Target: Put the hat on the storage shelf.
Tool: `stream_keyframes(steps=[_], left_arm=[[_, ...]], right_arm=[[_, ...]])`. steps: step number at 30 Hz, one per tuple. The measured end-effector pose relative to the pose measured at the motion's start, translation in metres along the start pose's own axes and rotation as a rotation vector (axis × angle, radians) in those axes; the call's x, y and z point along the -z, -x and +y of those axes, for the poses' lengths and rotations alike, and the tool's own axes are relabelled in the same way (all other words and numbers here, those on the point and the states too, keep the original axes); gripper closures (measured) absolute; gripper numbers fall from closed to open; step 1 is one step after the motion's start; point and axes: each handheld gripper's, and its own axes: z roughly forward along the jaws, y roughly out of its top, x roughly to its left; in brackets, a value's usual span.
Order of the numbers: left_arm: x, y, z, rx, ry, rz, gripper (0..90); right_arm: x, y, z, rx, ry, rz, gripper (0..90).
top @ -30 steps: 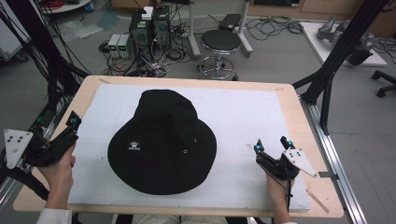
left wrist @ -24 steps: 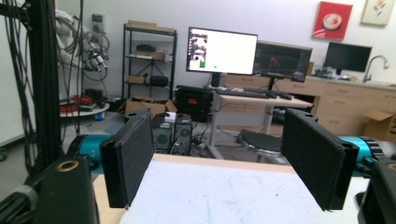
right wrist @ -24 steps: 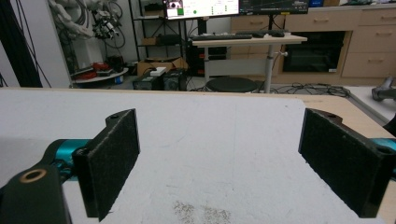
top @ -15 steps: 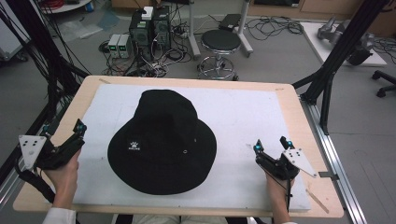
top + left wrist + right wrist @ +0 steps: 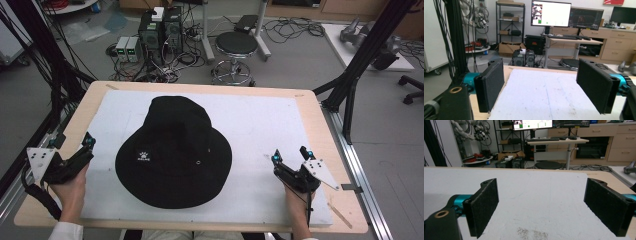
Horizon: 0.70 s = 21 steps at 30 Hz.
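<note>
**Ana:** High view first: the black hat lies flat in the middle of the white mat, between the two grippers and touching neither. The left gripper sits off its left brim, the right gripper well off its right brim.

**Ben:** And the jaws?

**Ana:** Both pairs are spread wide with nothing between them. The left ones have just been opening. Along the left gripper there is only bare mat ahead of the pads, and the same goes for the right gripper.

**Ben:** So the hat is off to the inner side of each pair, not in front.

**Ana:** Right. My guess is the step is reaching for the brim. To do it well, each hand should turn its jaws inward, come in low, and slide one pad under the brim edge with the other above. Pinch the brim only, not the crown, or the soft fabric will bunch.
</note>
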Motion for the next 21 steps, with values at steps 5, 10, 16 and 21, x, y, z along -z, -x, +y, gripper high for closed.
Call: stream_keyframes(steps=[5,10,16,21], left_arm=[[0.001,-0.004,-0.007,-0.002,-0.001,-0.004,22.2],[0.001,-0.009,-0.015,0.003,-0.025,0.017,22.1],[0.003,-0.012,-0.028,-0.009,-0.05,0.015,22.1],[0.003,-0.009,-0.034,-0.023,-0.064,-0.003,22.1]], right_arm=[[0.0,0.0,0.0,0.001,0.0,0.001,11.7],[0.0,0.0,0.0,0.001,0.001,0.007,11.7],[0.0,0.0,0.0,-0.001,-0.001,0.007,11.7],[0.0,0.0,0.0,0.004,-0.002,0.014,11.7]])
